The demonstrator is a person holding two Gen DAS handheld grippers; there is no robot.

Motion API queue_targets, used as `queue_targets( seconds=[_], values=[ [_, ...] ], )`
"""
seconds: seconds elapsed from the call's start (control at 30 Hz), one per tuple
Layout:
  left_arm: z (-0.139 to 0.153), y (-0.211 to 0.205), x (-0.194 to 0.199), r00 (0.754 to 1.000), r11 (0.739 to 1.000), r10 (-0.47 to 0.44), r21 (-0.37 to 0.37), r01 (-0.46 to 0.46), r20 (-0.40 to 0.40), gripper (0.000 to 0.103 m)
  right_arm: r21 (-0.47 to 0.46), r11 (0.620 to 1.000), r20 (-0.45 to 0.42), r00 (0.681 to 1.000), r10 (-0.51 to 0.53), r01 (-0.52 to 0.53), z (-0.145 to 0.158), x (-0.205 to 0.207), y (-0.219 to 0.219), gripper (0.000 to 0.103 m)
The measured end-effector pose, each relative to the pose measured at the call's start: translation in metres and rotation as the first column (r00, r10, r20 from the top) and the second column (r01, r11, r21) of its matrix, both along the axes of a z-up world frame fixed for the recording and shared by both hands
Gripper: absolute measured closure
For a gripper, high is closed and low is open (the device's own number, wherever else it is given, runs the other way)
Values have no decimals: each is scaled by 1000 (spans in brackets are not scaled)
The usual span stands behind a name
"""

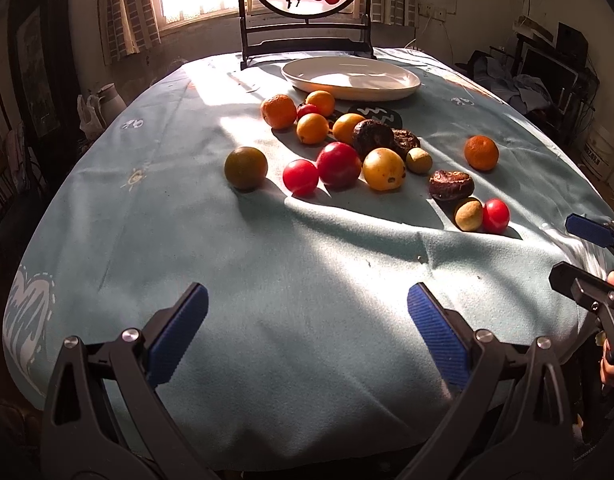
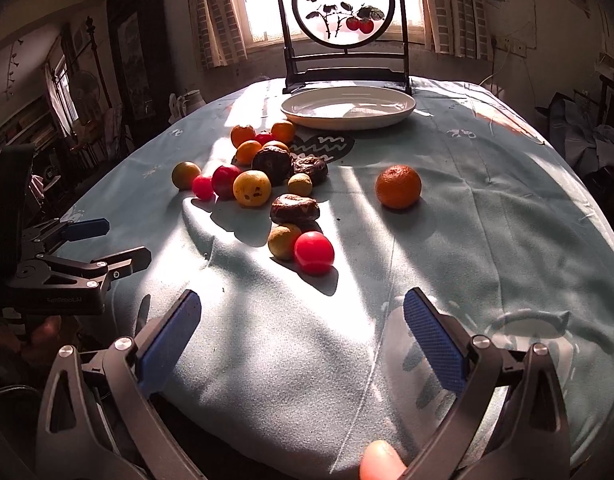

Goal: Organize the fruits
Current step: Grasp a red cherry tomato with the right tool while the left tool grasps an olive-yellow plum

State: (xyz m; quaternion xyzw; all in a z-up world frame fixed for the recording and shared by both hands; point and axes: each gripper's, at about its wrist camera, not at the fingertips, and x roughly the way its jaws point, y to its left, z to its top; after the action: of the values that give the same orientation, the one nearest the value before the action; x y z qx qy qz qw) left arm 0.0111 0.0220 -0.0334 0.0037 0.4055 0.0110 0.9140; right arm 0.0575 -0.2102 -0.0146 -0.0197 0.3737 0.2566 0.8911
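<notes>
A big white plate (image 1: 351,78) sits at the far side of the surface (image 1: 307,300), which has a pale blue-green cloth over it. The plate has nothing in it — only sun and shadow on its floor. Right behind it stands a dark wooden stand with a round picture of red fruits (image 2: 344,16).

All the fruits lie on the cloth, just near of the plate. A bunch sits close together: small oranges (image 1: 312,128), two red round fruits (image 1: 339,165) side by side, a yellow spotted fruit (image 1: 383,169) and dark brown wrinkly ones (image 1: 373,137). A greenish-brown round fruit (image 1: 246,168) sits alone at the left of the bunch. One mandarin (image 2: 398,186) sits alone, well apart on the right. Nearer, a brown wrinkly fruit (image 2: 295,208) lies just far of a small tan fruit (image 2: 283,241), which touches a small red fruit (image 2: 314,252).

The left gripper (image 1: 307,336) hangs over the near edge of the cloth. Its jaws are spread wide and hold nothing. The right gripper (image 2: 303,336) is the same — jaws wide apart, with only cloth between the blue pads (image 2: 435,342). Each gripper shows at the edge of the other's view. A fingertip (image 2: 381,462) pokes in at the bottom of the right wrist view.
</notes>
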Motion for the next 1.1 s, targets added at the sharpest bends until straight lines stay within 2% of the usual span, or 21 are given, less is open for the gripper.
queue_targets(
  seconds=[0.03, 0.13, 0.2, 0.3, 0.37, 0.43, 0.57, 0.67, 0.8, 0.87, 0.93, 1.0, 1.1],
  values=[
    [-2, 2, 1, 1000, 1000, 1, -5, -1, -4, 2, -4, 1000, 3, 1000, 3, -3, -2, 2, 2, 16],
    [-6, 8, 5, 1000, 1000, -2, -16, 2, -7, 2, -28, 1000, 5, 1000, 2, -2, -9, 9, 10, 37],
    [-8, 11, 7, 1000, 1000, -6, -23, 6, -7, 2, -22, 1000, -6, 1000, 10, -10, -13, 16, 12, 47],
    [-8, 17, 10, 1000, 999, -14, -33, 14, 3, 2, 0, 1000, -16, 1000, 4, -4, -13, 27, 13, 56],
    [-6, 20, 12, 1000, 999, -19, -32, 19, 15, 2, -17, 1000, -22, 1000, -2, 1, -14, 35, 15, 60],
    [-3, 24, 16, 999, 1000, -21, -16, 22, 34, 2, -32, 999, -45, 999, -3, 2, -17, 42, 14, 70],
    [3, 34, 30, 997, 997, -59, -39, 61, 47, 2, -20, 998, -87, 995, 53, -55, -21, 48, 18, 70],
    [7, 45, 45, 995, 994, -89, -64, 92, 53, 2, -41, 998, -82, 995, 53, -57, -26, 52, 21, 73],
    [13, 64, 71, 993, 992, -100, -66, 104, 67, 3, 32, 998, -109, 992, 61, -58, -28, 58, 12, 75],
    [14, 72, 85, 992, 991, -112, -64, 116, 59, 10, 68, 996, -127, 989, 72, -64, -28, 61, 8, 75],
    [13, 78, 100, 991, 988, -131, -76, 133, 38, 26, 86, 994, -140, 987, 80, -68, -28, 63, 8, 75],
    [8, 82, 114, 990, 986, -138, -89, 138, 5, 35, 94, 993, -149, 985, 86, -73, -28, 65, 8, 75],
    [0, 82, 124, 988, 985, -150, -85, 147, -25, 35, 111, 991, -163, 982, 92, -74, -29, 68, 7, 75]
  ],
)
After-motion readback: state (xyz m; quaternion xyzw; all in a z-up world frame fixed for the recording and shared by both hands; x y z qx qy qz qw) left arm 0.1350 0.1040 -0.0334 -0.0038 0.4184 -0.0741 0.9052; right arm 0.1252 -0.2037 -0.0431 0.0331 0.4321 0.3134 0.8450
